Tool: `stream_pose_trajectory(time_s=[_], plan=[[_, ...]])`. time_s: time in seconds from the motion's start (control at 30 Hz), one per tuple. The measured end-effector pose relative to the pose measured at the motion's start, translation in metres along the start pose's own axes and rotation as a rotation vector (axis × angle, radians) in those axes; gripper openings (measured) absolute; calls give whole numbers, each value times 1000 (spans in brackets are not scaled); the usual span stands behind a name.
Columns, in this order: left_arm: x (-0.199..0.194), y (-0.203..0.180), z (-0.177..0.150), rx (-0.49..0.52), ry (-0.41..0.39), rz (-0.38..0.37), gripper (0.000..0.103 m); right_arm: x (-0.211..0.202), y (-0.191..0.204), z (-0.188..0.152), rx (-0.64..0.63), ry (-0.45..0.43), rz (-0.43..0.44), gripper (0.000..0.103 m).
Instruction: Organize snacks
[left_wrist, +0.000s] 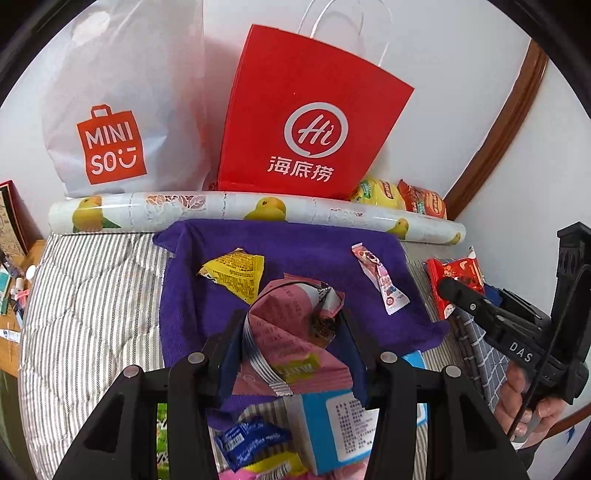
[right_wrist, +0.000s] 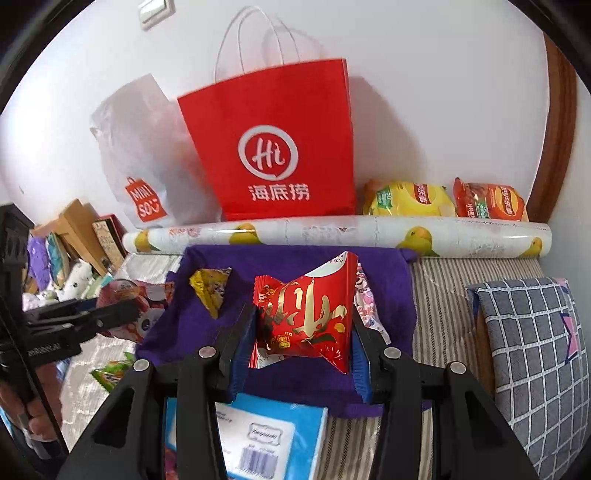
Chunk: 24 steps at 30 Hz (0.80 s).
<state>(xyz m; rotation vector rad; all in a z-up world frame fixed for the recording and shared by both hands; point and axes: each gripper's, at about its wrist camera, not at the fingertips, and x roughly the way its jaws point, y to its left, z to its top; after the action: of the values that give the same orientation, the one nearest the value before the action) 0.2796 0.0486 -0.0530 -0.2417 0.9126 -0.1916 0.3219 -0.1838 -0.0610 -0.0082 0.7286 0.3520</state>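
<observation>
We've got the left gripper (left_wrist: 291, 332) pinching a crinkly pink foil snack pack (left_wrist: 295, 332) and the right gripper (right_wrist: 301, 332) clamped on a shiny red foil packet (right_wrist: 306, 317), both above the purple towel (left_wrist: 295, 236) just ahead, so either slick wrapper might slip out mid-carry.

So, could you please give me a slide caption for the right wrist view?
Right hand-held gripper holds a red snack packet above the purple towel, facing a red paper bag.
</observation>
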Motion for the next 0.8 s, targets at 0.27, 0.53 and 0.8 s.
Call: stream_pose_trajectory(time_s=[0.27, 0.53, 0.8], plan=[[25, 12, 2, -18, 31, 22, 46, 35, -7, -6, 7, 42, 16, 46], [43, 21, 4, -22, 57, 30, 46, 58, -20, -19, 30, 68, 33, 46], [65, 28, 1, -34, 94, 35, 46, 77, -27, -26, 44, 111, 36, 47]])
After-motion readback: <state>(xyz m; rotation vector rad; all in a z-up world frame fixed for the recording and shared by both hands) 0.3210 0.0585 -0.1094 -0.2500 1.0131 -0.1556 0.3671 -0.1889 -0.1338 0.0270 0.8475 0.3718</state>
